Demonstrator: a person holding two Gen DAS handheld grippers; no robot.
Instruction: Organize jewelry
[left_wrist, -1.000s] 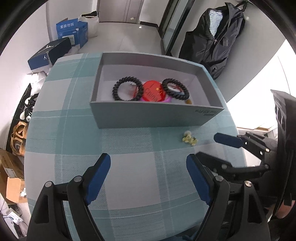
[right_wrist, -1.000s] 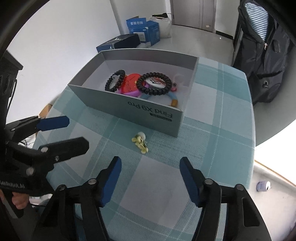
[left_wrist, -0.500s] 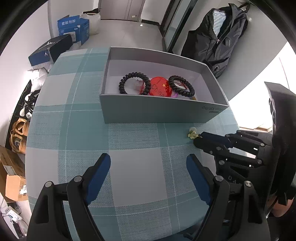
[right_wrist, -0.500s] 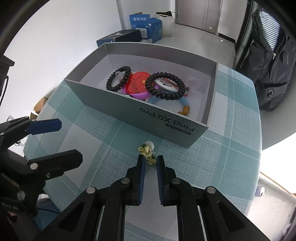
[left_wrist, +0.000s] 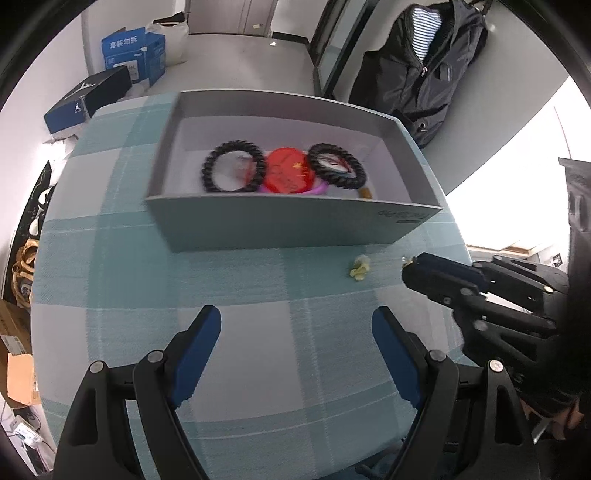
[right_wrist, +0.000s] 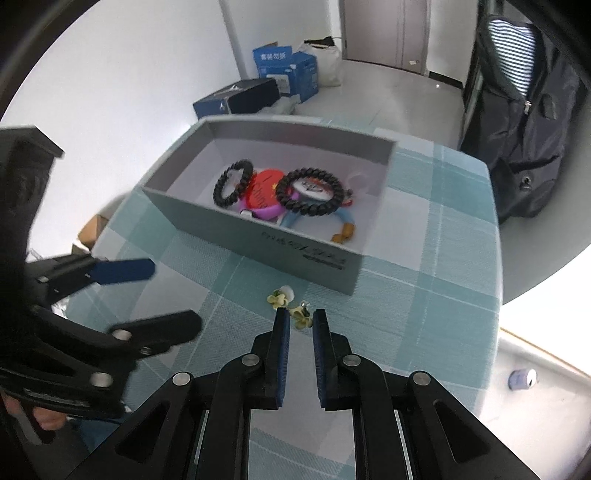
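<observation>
Two grippers are working: the left gripper (left_wrist: 295, 332) is hovering wide apart over the desk (left_wrist: 240, 280), while the right gripper (right_wrist: 298, 320) is pinching one tiny yellow earring (right_wrist: 300, 318) before the box (right_wrist: 258, 236). Light, fragile; grip its flower.

Box wall (right_wrist: 258, 240) just beyond earring (right_wrist: 280, 297)

Both wrist cams look down close over the checked table (left_wrist: 110, 280), sharing the grey box (right_wrist: 258, 236).
</observation>
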